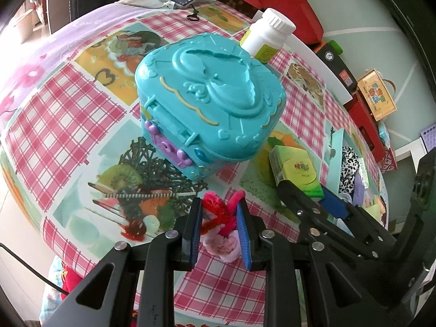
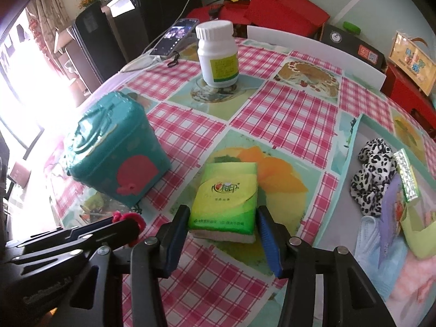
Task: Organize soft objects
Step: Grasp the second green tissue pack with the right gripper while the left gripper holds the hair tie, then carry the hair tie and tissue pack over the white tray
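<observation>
My left gripper (image 1: 219, 204) has its jaws closed around a red and pink pipe-cleaner flower (image 1: 218, 212) on the tablecloth, just in front of a teal plastic toy case (image 1: 209, 95). My right gripper (image 2: 222, 212) is open, its blue pads either side of a green tissue pack (image 2: 226, 193) that lies flat on the cloth. The tissue pack (image 1: 295, 170) and the right gripper's fingers (image 1: 332, 204) also show in the left wrist view. A pale tray (image 2: 351, 147) at the right holds a leopard-print scrunchie (image 2: 373, 174), a face mask (image 2: 368, 242) and other soft items.
A white pill bottle (image 2: 218, 51) stands at the back of the table. A phone (image 2: 177, 36) lies at the far edge. Red boxes (image 2: 272, 8) and a white board (image 2: 313, 51) line the back right. The teal case (image 2: 114, 150) sits left of the tissue pack.
</observation>
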The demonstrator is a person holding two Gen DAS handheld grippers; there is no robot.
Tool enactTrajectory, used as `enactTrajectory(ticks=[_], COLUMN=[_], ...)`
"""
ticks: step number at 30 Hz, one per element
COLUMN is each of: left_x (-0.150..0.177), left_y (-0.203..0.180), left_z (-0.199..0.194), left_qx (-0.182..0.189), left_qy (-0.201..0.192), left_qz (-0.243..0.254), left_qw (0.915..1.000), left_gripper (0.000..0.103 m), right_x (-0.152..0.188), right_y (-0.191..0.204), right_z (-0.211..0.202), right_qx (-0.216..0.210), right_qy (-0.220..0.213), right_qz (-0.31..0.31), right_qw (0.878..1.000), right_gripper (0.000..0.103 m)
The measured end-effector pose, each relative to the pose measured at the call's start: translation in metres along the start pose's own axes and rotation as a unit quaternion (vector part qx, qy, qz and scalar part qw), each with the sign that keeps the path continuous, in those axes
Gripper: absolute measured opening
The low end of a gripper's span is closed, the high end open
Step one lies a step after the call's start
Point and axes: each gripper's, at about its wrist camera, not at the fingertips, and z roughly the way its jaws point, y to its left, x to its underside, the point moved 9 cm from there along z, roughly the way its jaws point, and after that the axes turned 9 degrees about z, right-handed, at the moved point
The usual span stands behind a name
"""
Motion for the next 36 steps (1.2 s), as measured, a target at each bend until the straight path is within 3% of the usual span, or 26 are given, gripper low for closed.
enactTrajectory(ticks=[26, 36], left_x=[-0.013, -0.027], left_y=[-0.027, -0.054], left_z=[-0.018, -0.035], left_qx=[-0.019, -0.022], left_qy=[-0.033, -0.059], left_qz=[0.050, 0.084], left_qw=[0.9980, 0.9945], left_gripper=[0.025, 0.025], right_x=[-0.019, -0.035], right_y=[-0.017, -0.035], right_z=[-0.048, -0.091], right_qx=[-0.018, -0.016], right_qy=[-0.062, -0.118], right_qz=[0.029, 0.050], right_qw=[0.997, 0.992], right_gripper=[0.051, 0.051])
